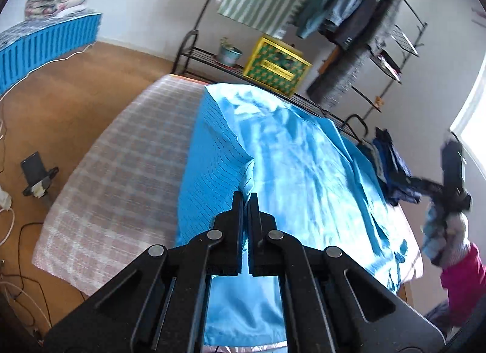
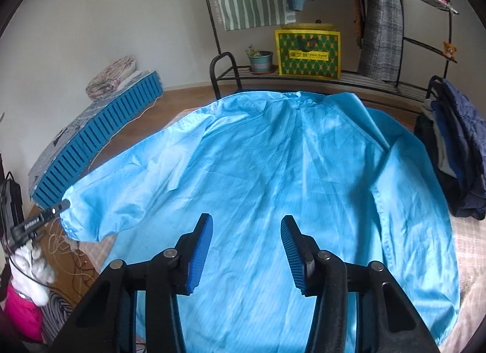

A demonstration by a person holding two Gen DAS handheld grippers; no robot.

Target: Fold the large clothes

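A large light-blue coat (image 2: 273,176) lies spread on the plaid bed (image 1: 121,170), collar toward the far rack. It also shows in the left wrist view (image 1: 303,164). My left gripper (image 1: 245,196) is shut on the cuff of its sleeve (image 1: 246,175) and holds that sleeve lifted above the bed. From the right wrist view the left gripper (image 2: 62,204) shows at the left, pinching the sleeve's end (image 2: 85,216). My right gripper (image 2: 245,224) is open and empty, hovering over the coat's lower middle.
A pile of dark clothes (image 2: 455,152) sits at the bed's right edge. A metal rack with hanging clothes (image 2: 364,3), a yellow-green box (image 2: 306,55) and a plant pot (image 2: 259,61) stands behind the bed. A blue mattress (image 2: 100,137) and cables (image 1: 12,225) lie on the floor at left.
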